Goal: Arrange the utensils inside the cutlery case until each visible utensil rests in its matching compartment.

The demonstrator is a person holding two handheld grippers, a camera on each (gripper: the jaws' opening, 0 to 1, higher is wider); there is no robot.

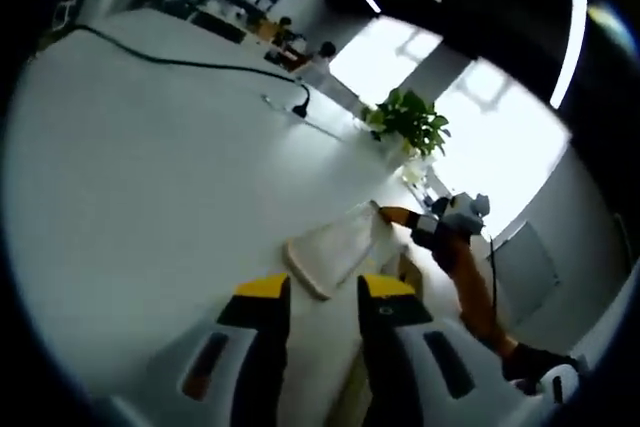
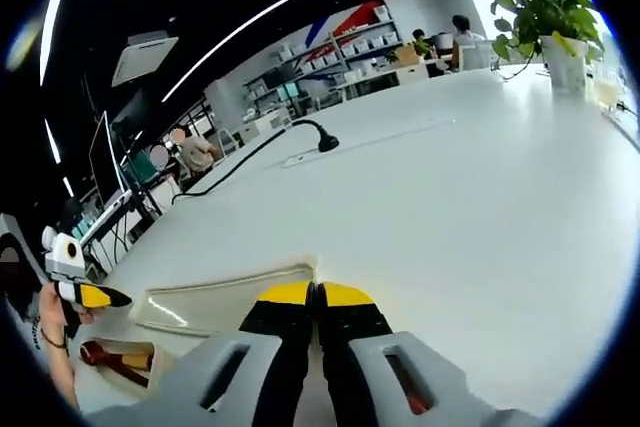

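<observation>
White desk carries the cutlery case, a pale shallow tray lying flat just ahead of the right gripper. Right fingers are pressed together at the case's near corner; cannot tell if they pinch its rim. Left gripper fingers are spread, nothing between them, case just beyond the tips. A reddish-handled utensil lies near the case's left end, blurred. Case's long axis runs left-right in the right gripper view, pointing toward the left gripper. Risks, as I judge: a closed-tip nudge could slide or tip the light case on the smooth desk; blur makes compartment matching uncertain.
</observation>
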